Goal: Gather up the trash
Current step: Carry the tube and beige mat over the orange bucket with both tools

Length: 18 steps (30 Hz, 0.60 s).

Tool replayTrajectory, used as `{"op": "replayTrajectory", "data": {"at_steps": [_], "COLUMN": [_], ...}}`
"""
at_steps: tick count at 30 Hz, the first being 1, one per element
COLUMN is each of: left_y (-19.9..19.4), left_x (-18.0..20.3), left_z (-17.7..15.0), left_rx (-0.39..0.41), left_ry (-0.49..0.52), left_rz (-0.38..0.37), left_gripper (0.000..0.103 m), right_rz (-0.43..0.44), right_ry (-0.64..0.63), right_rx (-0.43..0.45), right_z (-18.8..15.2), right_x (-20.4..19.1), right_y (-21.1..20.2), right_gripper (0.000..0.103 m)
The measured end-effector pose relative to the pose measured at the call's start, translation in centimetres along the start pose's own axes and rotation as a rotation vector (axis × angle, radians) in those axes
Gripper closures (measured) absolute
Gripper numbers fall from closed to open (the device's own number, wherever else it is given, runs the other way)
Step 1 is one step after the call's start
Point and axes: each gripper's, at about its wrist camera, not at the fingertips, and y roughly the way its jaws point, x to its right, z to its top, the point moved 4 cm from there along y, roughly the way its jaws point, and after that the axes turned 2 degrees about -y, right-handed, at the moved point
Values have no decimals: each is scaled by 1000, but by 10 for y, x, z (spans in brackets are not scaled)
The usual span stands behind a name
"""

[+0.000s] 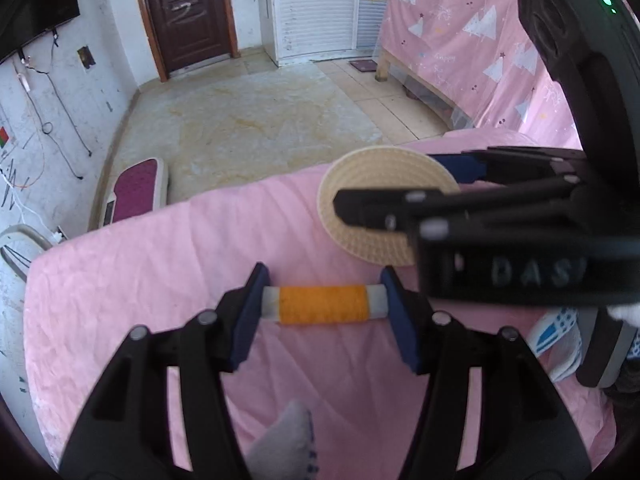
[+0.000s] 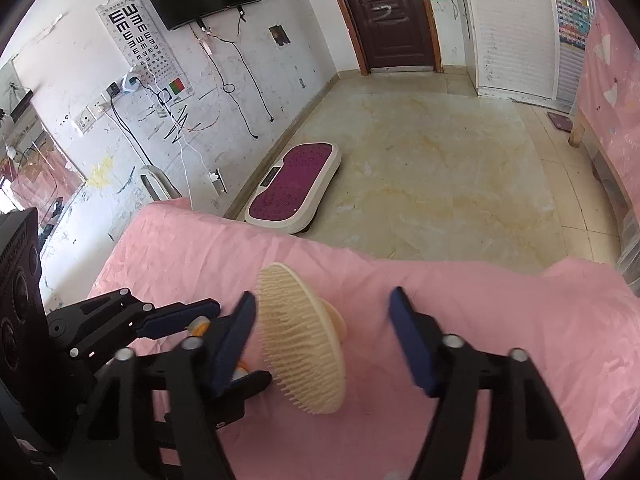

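Note:
An orange thread spool [image 1: 324, 304] with white ends lies across between my left gripper's [image 1: 324, 308] blue pads; the pads touch both ends. A cream round bristle brush [image 1: 376, 196] lies on the pink cloth just beyond. In the right wrist view the brush [image 2: 300, 340] stands tilted on its edge, bristles to the left, between the wide-open pads of my right gripper [image 2: 324, 340], closer to the left pad. The left gripper [image 2: 176, 320] sits at the left, with a bit of orange spool [image 2: 200, 326] showing.
The pink cloth-covered table [image 1: 140, 280] ends just past the brush. A purple and white foot platform [image 2: 296, 184] lies on the tiled floor. A grey cloth piece [image 1: 284, 440] and a blue-white packet [image 1: 556, 336] lie near me.

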Motion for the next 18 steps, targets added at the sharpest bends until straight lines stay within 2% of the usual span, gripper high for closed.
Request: {"op": "replayTrajectory", "data": {"at_steps": [1, 2, 3, 11, 18], "left_y": [-1, -2, -2, -11, -30], "left_x": [0, 0, 1, -1, -4], "left_z": [-1, -2, -2, -6, -9], "left_rx": [-2, -4, -6, -4, 24], "left_ry": [1, 1, -1, -25, -58], "left_rz": [-5, -6, -7, 16, 34], "left_gripper": [48, 48, 48, 48, 48], "right_rz": [4, 1, 3, 3, -12], "right_ry": [-2, -7, -10, -53, -54], "right_rx": [-3, -2, -1, 23, 60], "right_z": [-1, -1, -1, -4, -11], "right_x": [1, 0, -1, -13, -16], "right_y": [0, 0, 0, -13, -39], "right_gripper": [63, 74, 80, 85, 85]}}
